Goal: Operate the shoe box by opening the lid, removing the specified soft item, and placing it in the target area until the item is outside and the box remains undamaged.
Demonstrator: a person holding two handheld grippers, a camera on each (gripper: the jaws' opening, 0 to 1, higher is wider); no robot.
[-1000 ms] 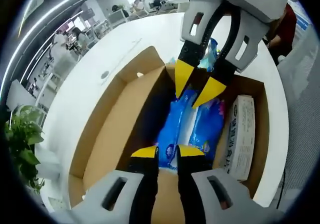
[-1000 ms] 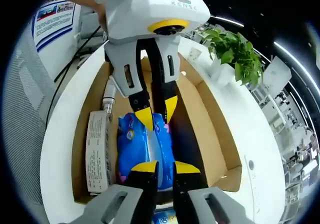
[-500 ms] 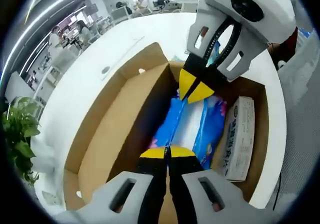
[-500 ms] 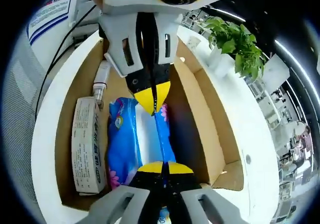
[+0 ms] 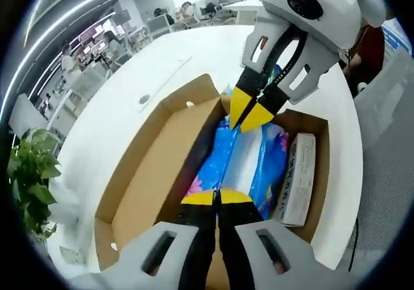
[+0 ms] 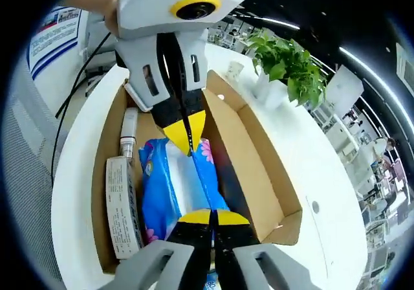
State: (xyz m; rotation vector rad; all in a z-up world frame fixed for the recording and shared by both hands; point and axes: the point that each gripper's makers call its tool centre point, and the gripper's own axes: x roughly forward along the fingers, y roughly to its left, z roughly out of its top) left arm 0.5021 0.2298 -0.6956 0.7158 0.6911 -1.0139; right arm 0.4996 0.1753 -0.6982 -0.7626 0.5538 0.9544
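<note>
The open cardboard shoe box (image 5: 145, 193) lies on a white table, its lid folded out to one side. A soft blue tissue pack (image 5: 244, 164) hangs lengthwise over the box interior. My left gripper (image 5: 217, 197) is shut on the pack's near end. My right gripper (image 5: 251, 113) comes in from the upper right and is shut on the far end. In the right gripper view the blue pack (image 6: 171, 189) stretches between my right gripper (image 6: 210, 217) at the bottom and my left gripper (image 6: 185, 136) above, with the box wall (image 6: 252, 167) beside it.
A white printed carton (image 5: 296, 181) lies along one side inside the box, with a white tube (image 6: 129, 131) past its end. A potted green plant (image 6: 288, 66) stands on the white table (image 5: 123, 118) near the lid side. Desks and people are far behind.
One second ago both grippers stood open over the pack. They have shut on its two ends, and the pack has risen, with the box now looking farther below.
</note>
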